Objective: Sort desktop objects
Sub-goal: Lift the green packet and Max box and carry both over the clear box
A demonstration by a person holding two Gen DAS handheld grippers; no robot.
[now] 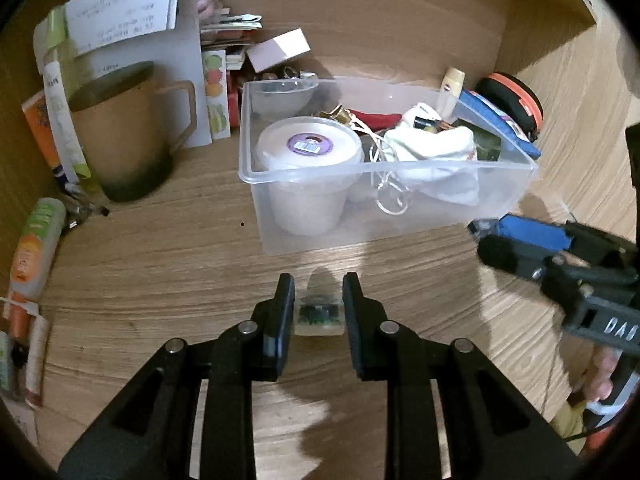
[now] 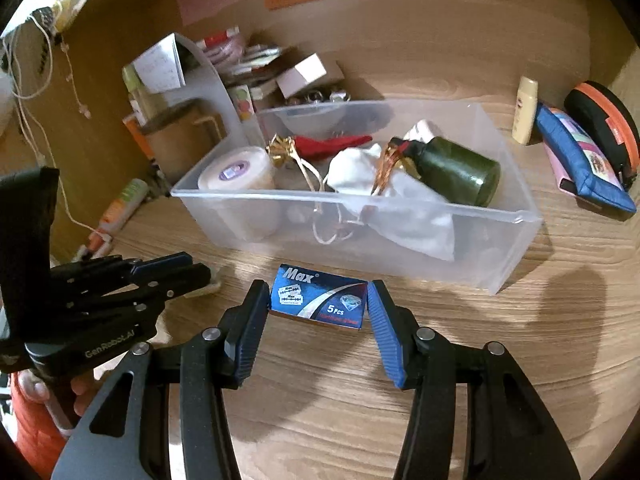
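Observation:
A clear plastic bin (image 1: 400, 168) (image 2: 516, 216) stands on the wooden desk, holding a white tub (image 1: 310, 148), a white cloth (image 2: 384, 196), a green bottle (image 2: 460, 168) and a red item. My left gripper (image 1: 319, 292) is closed on a small clear clip-like object (image 1: 319, 314) just above the desk in front of the bin. My right gripper (image 2: 318, 292) is closed on a blue "Max" razor blade box (image 2: 320, 300) in front of the bin; it also shows in the left wrist view (image 1: 528, 232).
A brown mug (image 1: 124, 128), papers and stacked cards stand at the back left. A tube (image 1: 36, 244) lies at the left edge. A cream bottle (image 2: 526, 110), blue pouch (image 2: 580, 160) and orange-black case (image 2: 608, 124) sit right of the bin. Wooden walls surround the desk.

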